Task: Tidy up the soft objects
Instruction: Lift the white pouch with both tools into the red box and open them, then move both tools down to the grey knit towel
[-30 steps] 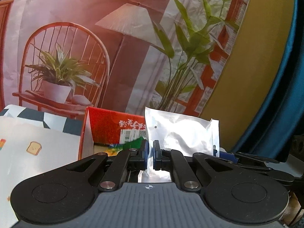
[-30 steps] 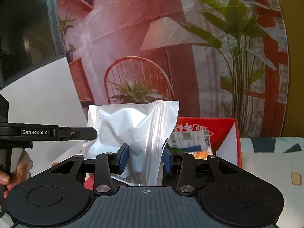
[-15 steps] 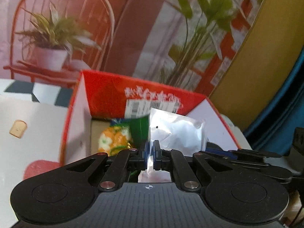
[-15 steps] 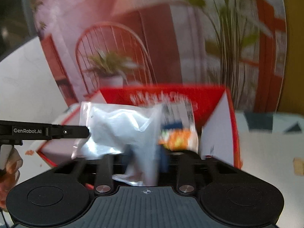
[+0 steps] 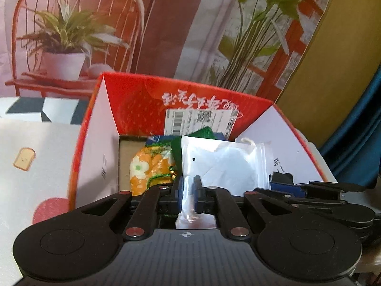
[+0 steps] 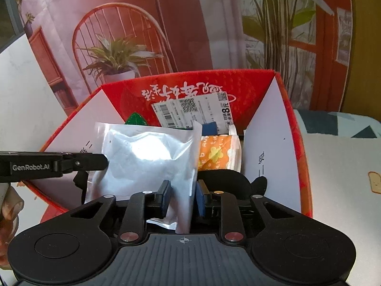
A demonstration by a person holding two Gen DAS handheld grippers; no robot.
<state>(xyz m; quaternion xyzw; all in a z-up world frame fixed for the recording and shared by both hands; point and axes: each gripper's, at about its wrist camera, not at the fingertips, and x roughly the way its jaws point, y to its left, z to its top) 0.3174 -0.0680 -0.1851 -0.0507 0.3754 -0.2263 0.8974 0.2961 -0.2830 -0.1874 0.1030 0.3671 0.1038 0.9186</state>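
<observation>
Over the open red cardboard box (image 5: 140, 102) with white inner flaps, both grippers are carrying one clear, silvery plastic pouch (image 6: 147, 159) that is hanging between them just above the box's contents. Behind it all, a printed backdrop with a red chair and potted plants (image 5: 64, 31) is filling the far side. Inside the box, an orange flowered fabric pouch (image 5: 142, 166) is lying against a green cloth item (image 5: 202, 131), leaving room on the near side. Across the box the plastic pouch's long axis is running from one gripper to the other, its flat face turned toward the cameras and its lower edge pointing down into the box. At one side edge the left gripper (image 5: 188, 188) is pinching a thin fold of the pouch, its blue pads (image 5: 179, 190) nearly together, the jaws having just been easing apart a little. At the other side the right gripper (image 6: 182, 197) is holding a thicker, bulging part, jaws likewise just widening with the film between them. Judging from this, the drop is lying straight below the fingers, and neither hand is nearer.
</observation>
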